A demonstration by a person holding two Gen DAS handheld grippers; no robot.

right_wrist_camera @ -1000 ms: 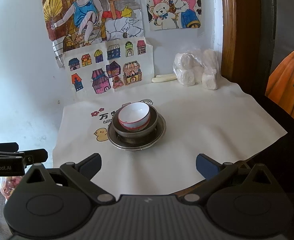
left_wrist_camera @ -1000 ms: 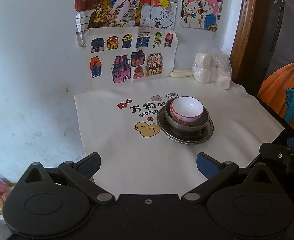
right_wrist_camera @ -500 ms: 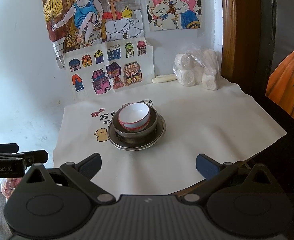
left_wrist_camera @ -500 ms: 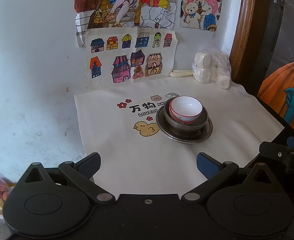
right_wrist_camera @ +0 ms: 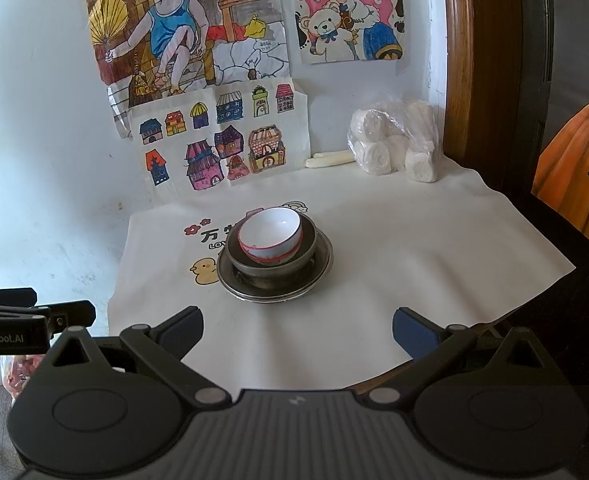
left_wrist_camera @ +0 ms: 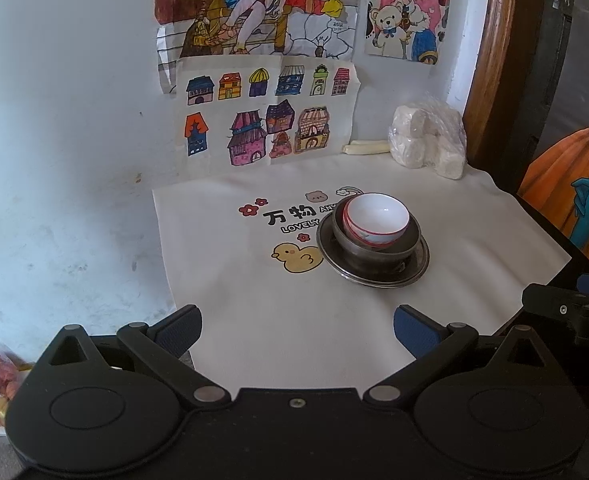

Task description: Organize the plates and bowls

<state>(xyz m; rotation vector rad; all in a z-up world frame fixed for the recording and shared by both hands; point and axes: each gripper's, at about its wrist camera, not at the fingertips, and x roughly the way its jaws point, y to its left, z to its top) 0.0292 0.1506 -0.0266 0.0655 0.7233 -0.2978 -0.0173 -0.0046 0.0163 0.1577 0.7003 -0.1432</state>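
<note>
- My left gripper (left_wrist_camera: 297, 330) hangs above the near edge of the desk, jaws spread wide and holding nothing.
- My right gripper (right_wrist_camera: 297, 330) hangs the same way, jaws wide apart and bare.
- Well ahead of both, on the cream tablecloth (right_wrist_camera: 414, 248), a white red-rimmed bowl (right_wrist_camera: 270, 236) sits tilted inside a dark metal bowl (right_wrist_camera: 308, 248), which stands on a metal plate (right_wrist_camera: 322, 266).
- A bag of white rolls (right_wrist_camera: 394, 144) rests near the back wall.

A glossy white ceramic bowl (right_wrist_camera: 270, 235) nests in dull metal bowl (right_wrist_camera: 309, 246) and plate (right_wrist_camera: 322, 266) on matt cloth (right_wrist_camera: 414, 256).
</note>
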